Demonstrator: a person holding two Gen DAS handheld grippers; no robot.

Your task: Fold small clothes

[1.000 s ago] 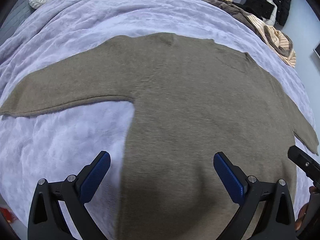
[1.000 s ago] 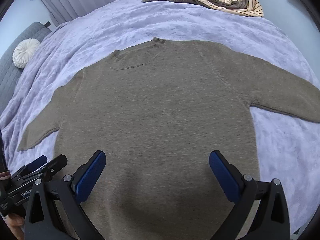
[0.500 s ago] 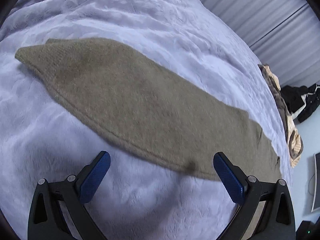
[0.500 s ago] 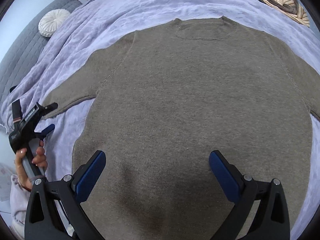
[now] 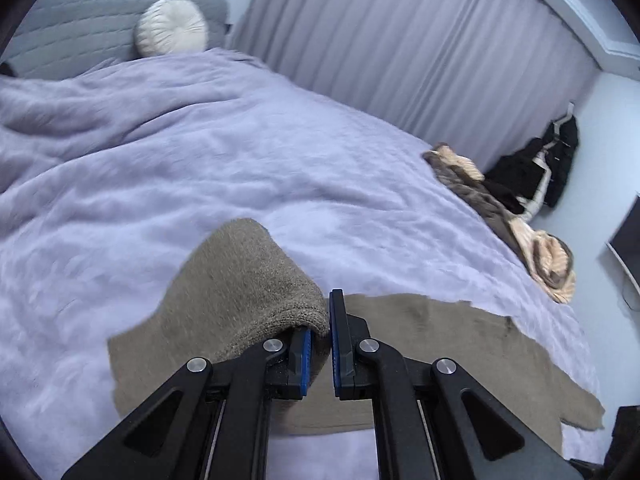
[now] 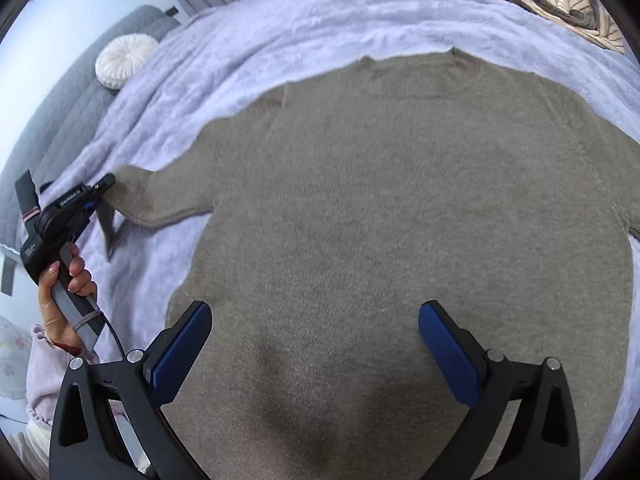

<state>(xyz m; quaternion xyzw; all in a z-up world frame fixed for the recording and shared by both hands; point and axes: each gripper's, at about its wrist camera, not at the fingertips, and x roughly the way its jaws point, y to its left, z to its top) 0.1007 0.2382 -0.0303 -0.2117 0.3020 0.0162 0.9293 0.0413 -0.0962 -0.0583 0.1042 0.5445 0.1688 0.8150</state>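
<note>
We are pinching the sweater's [image 6: 400, 220] left cuff [image 5: 280, 304] in our left gripper [image 5: 319, 344], whose blue pads are closed on the knit with the cuff draping over the left finger. In the right wrist view that gripper [image 6: 105, 182] is sitting at the sleeve end, with our left hand [image 6: 66, 292] wrapping its handle. The sleeve [image 6: 160, 196] is running from the pinch back toward the sweater body, which is lying flat on the blanket [image 5: 200, 160], to the right of and below the left gripper.

We are holding our right gripper [image 6: 316, 344] with its jaws standing wide apart and nothing between the pads, hovering above the sweater's lower body. The neckline [image 6: 420, 76] is lying straight ahead of it, and the left sleeve is off to its left.

Beyond the left gripper, the blanket is stretching away to a round pillow [image 5: 170, 26] at the far left and curtains [image 5: 400, 40] behind. Far to its right, a heap of striped clothes [image 5: 512, 220] is lying at the bed's edge, with dark garments [image 5: 540, 168] past it.
</note>
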